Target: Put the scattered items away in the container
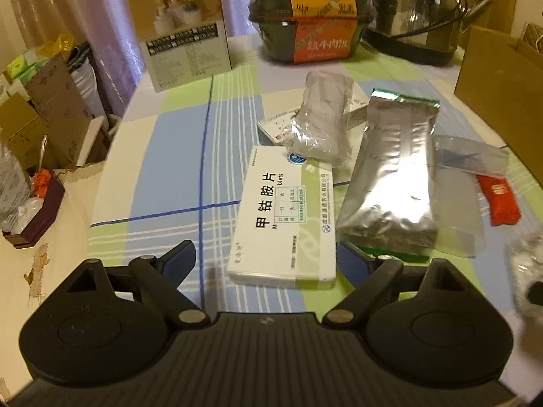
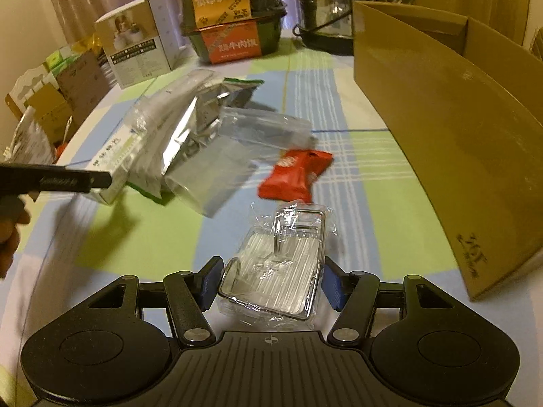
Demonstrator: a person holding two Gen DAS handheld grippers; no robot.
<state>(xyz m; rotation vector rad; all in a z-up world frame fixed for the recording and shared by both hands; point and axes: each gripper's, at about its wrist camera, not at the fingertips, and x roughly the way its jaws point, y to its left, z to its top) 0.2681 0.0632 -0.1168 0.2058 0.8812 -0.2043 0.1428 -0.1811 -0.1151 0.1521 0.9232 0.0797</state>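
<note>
Left wrist view: the left gripper (image 1: 268, 264) hangs low over the checked tablecloth (image 1: 163, 169) with its jaws spread wide, holding nothing. The near end of the white medicine box (image 1: 285, 217) lies between the two blue pads, touching neither as far as can be seen. Just right of the white medicine box lies a long silver foil pouch (image 1: 390, 173), its far end edged in green. Beyond the box a smaller crumpled clear packet (image 1: 322, 118) rests on its far corner and on other flat cartons. Right of the foil pouch sit a clear plastic bag (image 1: 471, 156) and a red sachet (image 1: 499, 200). Far from the box, at the table's back, stand a printed carton (image 1: 183, 30), a black food tub with an orange sleeve (image 1: 312, 13) and a steel kettle (image 1: 417, 10).

Right wrist view: the right gripper (image 2: 268, 281) is spread apart around a clear-wrapped wire-framed pack (image 2: 278, 271); whether the pads touch it I cannot tell. The red sachet (image 2: 295, 176) lies just beyond that pack. The brown cardboard container (image 2: 451, 142) stands to the pack's right, open at the top. To the pack's left the left gripper's dark finger (image 2: 68, 179) reaches over the white medicine box (image 2: 112, 162).
</note>
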